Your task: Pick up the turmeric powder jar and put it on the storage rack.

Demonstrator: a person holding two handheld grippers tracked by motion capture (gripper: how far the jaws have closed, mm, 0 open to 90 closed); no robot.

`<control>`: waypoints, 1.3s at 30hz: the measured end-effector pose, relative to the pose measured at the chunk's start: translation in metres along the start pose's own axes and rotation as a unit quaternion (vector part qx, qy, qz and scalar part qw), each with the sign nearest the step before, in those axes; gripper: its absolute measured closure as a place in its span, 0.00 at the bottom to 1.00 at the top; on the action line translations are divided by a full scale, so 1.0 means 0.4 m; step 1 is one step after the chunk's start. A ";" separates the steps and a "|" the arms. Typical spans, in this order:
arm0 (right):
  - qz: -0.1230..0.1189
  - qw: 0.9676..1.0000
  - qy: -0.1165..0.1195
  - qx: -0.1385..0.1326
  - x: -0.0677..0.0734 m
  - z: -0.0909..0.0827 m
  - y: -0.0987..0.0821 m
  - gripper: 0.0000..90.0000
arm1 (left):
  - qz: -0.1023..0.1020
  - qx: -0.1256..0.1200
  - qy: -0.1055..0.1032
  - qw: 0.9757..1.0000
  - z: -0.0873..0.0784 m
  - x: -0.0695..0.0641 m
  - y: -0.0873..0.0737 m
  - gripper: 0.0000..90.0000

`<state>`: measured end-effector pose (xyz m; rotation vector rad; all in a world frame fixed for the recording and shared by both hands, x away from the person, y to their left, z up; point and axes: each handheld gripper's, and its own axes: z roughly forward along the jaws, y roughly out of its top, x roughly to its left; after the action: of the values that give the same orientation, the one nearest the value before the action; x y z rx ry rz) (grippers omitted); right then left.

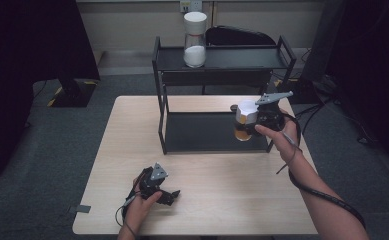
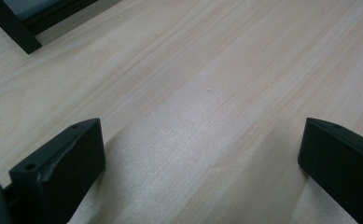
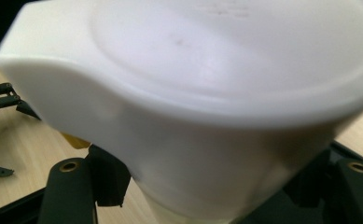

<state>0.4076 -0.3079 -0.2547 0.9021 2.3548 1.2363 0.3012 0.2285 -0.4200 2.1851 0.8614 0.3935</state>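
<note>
A jar (image 1: 243, 117) with a white lid and amber contents hangs just above the right end of the black rack's lower shelf (image 1: 202, 131). My right gripper (image 1: 247, 125) is shut on it from the right. In the right gripper view the white lid (image 3: 216, 70) looms close, with the right gripper (image 3: 212, 191) clamped on the jar below it. A second jar (image 1: 195, 40), white-lidded with white contents, stands on the rack's top shelf (image 1: 237, 57). My left gripper (image 1: 169, 196) rests on the table (image 1: 222, 200) near its front edge, open, with bare wood between its fingers (image 2: 62, 163).
The two-tier black rack takes up the far middle of the table. A dark bag (image 1: 237, 35) lies behind it. A black stand base (image 1: 74, 92) sits on the floor at the left, and cables (image 1: 327, 87) trail on the floor at the right.
</note>
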 end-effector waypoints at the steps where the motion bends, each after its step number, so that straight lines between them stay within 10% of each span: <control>1: 0.000 1.000 0.000 0.000 0.000 -0.001 0.004 0.34 | 0.000 0.000 0.000 1.000 0.000 0.000 0.000 0.00; 39: -0.006 1.000 -0.020 -0.009 0.015 -0.090 0.246 0.34 | 0.000 0.000 0.000 1.000 0.000 0.000 0.000 0.00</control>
<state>0.4209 -0.2844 -0.1535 0.8974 2.3114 1.2200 0.3013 0.2285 -0.4199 2.1846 0.8619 0.3930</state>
